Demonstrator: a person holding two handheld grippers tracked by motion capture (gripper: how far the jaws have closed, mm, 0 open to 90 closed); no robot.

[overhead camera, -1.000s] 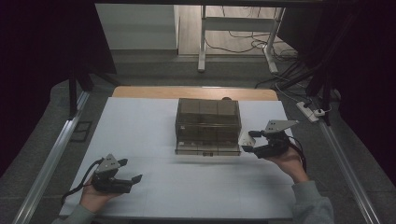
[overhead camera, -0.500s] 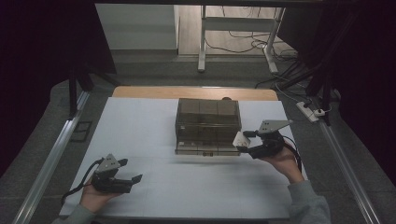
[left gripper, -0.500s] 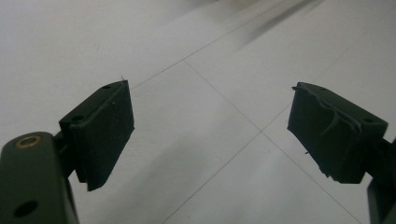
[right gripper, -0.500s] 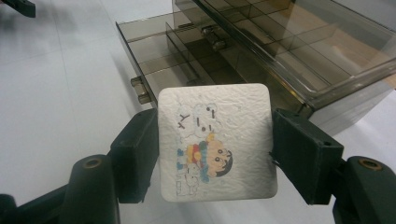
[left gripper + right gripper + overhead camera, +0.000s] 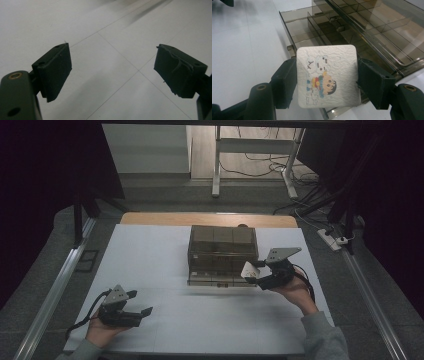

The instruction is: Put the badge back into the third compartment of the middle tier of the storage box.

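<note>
Tissue packet (image 5: 327,76), the small white square one printed with a cartoon child, sits pinched between the jaws of my right gripper (image 5: 327,80), each jaw pressing one of its side edges. I am holding it in the air just in front of the smoky brown drawer organiser (image 5: 223,245), right at its front right corner. The bottom drawer (image 5: 304,30) is pulled out toward me, and through the right gripper view I can see its dividers and bare compartments just beyond the packet. Over the last second my right hand (image 5: 295,290) has carried the packet leftward and closer to the organiser; a second ago it hung farther out to the right of the front edge, and now it nearly overlaps the corner in the high view. I read that as the approach to the open drawer being nearly done, so the likely next step is to bring the packet over one of the compartments and let go. My left gripper (image 5: 131,312) has not moved: it rests low near the front left of the white table (image 5: 150,255), well apart from the organiser, jaws spread wide with nothing between them.
</note>
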